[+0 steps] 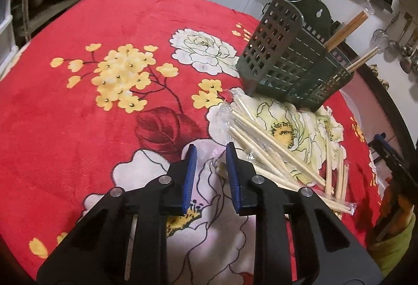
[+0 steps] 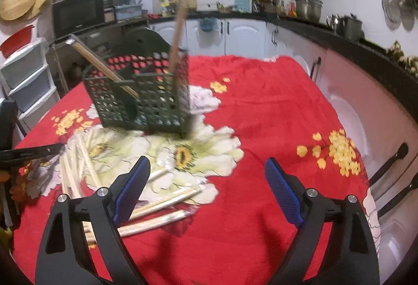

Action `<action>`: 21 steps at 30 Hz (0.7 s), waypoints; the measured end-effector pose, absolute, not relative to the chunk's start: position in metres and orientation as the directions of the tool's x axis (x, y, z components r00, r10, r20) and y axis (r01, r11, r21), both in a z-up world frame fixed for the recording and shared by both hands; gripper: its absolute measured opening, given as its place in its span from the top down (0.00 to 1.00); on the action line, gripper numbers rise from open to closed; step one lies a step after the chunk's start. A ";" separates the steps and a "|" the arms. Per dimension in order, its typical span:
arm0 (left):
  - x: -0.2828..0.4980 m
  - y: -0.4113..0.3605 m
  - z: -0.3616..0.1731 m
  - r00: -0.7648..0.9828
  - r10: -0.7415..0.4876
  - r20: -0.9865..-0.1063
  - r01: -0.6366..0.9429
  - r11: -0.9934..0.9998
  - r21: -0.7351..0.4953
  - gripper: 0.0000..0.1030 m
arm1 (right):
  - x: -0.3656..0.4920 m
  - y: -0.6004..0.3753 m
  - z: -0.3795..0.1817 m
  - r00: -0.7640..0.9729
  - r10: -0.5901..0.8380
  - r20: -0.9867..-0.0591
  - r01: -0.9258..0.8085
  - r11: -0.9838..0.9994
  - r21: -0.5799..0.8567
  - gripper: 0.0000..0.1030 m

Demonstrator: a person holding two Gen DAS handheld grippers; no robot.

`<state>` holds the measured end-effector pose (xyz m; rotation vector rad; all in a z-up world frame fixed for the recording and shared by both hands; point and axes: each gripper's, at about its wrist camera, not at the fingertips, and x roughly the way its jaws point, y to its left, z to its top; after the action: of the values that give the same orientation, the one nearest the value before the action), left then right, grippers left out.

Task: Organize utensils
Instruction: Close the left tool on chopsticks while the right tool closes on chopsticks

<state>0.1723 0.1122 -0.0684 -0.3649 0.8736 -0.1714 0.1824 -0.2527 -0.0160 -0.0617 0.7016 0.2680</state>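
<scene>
Left gripper (image 1: 211, 151) jaws parted, wrapped chopsticks (image 1: 271, 151) just right.

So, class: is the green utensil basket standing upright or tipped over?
Upright. The green basket stands on its base on the red floral cloth, open top upward, with chopsticks poking out above the rim.

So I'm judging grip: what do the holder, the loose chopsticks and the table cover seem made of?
Holder: dark green plastic by its look, a moulded grid of holes, matte. Loose chopsticks: pale wood or bamboo, in clear shiny wrappers. Table cover: soft plush fabric, printed with flowers.
</scene>
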 end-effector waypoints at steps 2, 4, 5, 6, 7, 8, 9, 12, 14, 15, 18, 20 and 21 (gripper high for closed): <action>0.175 0.113 -0.071 0.629 -0.302 -0.717 -0.002 0.921 -0.389 0.88 | 0.192 -0.259 -0.024 0.698 0.235 -0.677 -0.258 0.964 0.069 0.27; 0.177 0.114 -0.073 0.627 -0.307 -0.716 -0.001 0.919 -0.395 0.93 | 0.201 -0.265 -0.032 0.658 0.255 -0.708 -0.250 0.962 0.114 0.35; 0.178 0.115 -0.074 0.627 -0.309 -0.715 -0.004 0.917 -0.400 0.96 | 0.205 -0.266 -0.035 0.641 0.265 -0.720 -0.249 0.960 0.131 0.37; 0.178 0.117 -0.075 0.628 -0.311 -0.714 -0.007 0.914 -0.405 0.97 | 0.209 -0.267 -0.039 0.620 0.280 -0.733 -0.253 0.955 0.152 0.41; 0.178 0.119 -0.076 0.628 -0.315 -0.712 -0.010 0.911 -0.412 0.98 | 0.210 -0.266 -0.041 0.608 0.291 -0.739 -0.259 0.952 0.162 0.46; 0.178 0.121 -0.077 0.627 -0.322 -0.709 -0.012 0.907 -0.422 0.98 | 0.212 -0.264 -0.044 0.592 0.305 -0.746 -0.269 0.947 0.174 0.47; 0.178 0.122 -0.077 0.628 -0.326 -0.706 -0.012 0.904 -0.428 0.98 | 0.214 -0.261 -0.047 0.576 0.321 -0.752 -0.280 0.942 0.187 0.50; 0.178 0.125 -0.076 0.633 -0.323 -0.703 -0.014 0.904 -0.428 0.99 | 0.220 -0.253 -0.054 0.530 0.359 -0.769 -0.300 0.927 0.226 0.52; 0.177 0.127 -0.075 0.638 -0.321 -0.700 -0.016 0.903 -0.429 0.99 | 0.224 -0.249 -0.059 0.514 0.346 -0.785 -0.286 0.932 0.224 0.52; 0.177 0.129 -0.075 0.640 -0.322 -0.698 -0.018 0.902 -0.432 0.99 | 0.225 -0.248 -0.061 0.508 0.344 -0.790 -0.280 0.933 0.226 0.52; 0.175 0.134 -0.074 0.647 -0.319 -0.693 -0.026 0.898 -0.438 0.99 | 0.226 -0.243 -0.068 0.508 0.320 -0.800 -0.279 0.940 0.199 0.61; 0.175 0.137 -0.074 0.653 -0.318 -0.688 -0.033 0.895 -0.445 0.99 | 0.224 -0.243 -0.069 0.514 0.312 -0.799 -0.286 0.940 0.183 0.69; 0.175 0.137 -0.074 0.654 -0.317 -0.687 -0.034 0.895 -0.446 0.99 | 0.223 -0.242 -0.069 0.514 0.309 -0.800 -0.288 0.941 0.179 0.74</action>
<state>0.1750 0.1372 -0.0740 -0.4480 0.8491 -0.1663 0.2230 -0.2419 -0.0687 0.0241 0.9667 0.3589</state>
